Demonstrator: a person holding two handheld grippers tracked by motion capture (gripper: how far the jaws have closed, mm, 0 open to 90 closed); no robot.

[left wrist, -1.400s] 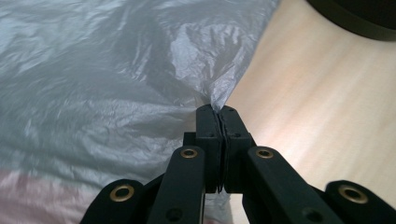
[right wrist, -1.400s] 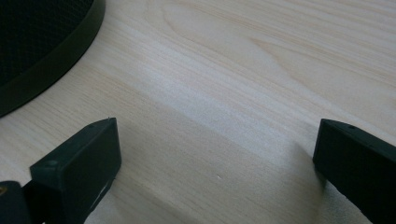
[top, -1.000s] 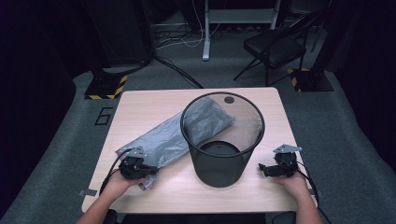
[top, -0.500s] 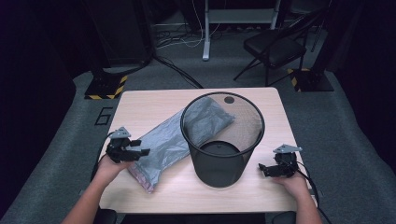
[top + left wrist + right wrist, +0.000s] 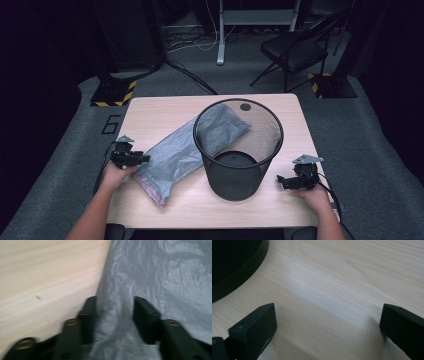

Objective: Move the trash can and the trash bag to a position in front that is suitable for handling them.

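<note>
A grey plastic bag (image 5: 182, 150) lies slantwise on the wooden table (image 5: 160, 110), its far end behind a black mesh bin (image 5: 235, 172) that stands upright mid-table. My left gripper (image 5: 145, 160) is at the bag's left edge. In the left gripper view the bag (image 5: 162, 277) has a crumpled fold of that edge between the jaws of the left gripper (image 5: 113, 312); they have just been closing and stand partly apart around it. My right gripper (image 5: 281, 180) rests open on the table right of the bin, and the right gripper view shows bare wood between the jaws of that gripper (image 5: 327, 325).
The bin's base rim (image 5: 232, 270) curves close to the right gripper's left jaw. Beyond the table are a folding chair (image 5: 295, 50), a stand base with yellow-black tape (image 5: 112, 92) and cables on the grey carpet.
My left gripper let go at the bag's near corner, moved away from the person and a little left along the bag's edge, and now straddles that edge. The right gripper stayed put.
</note>
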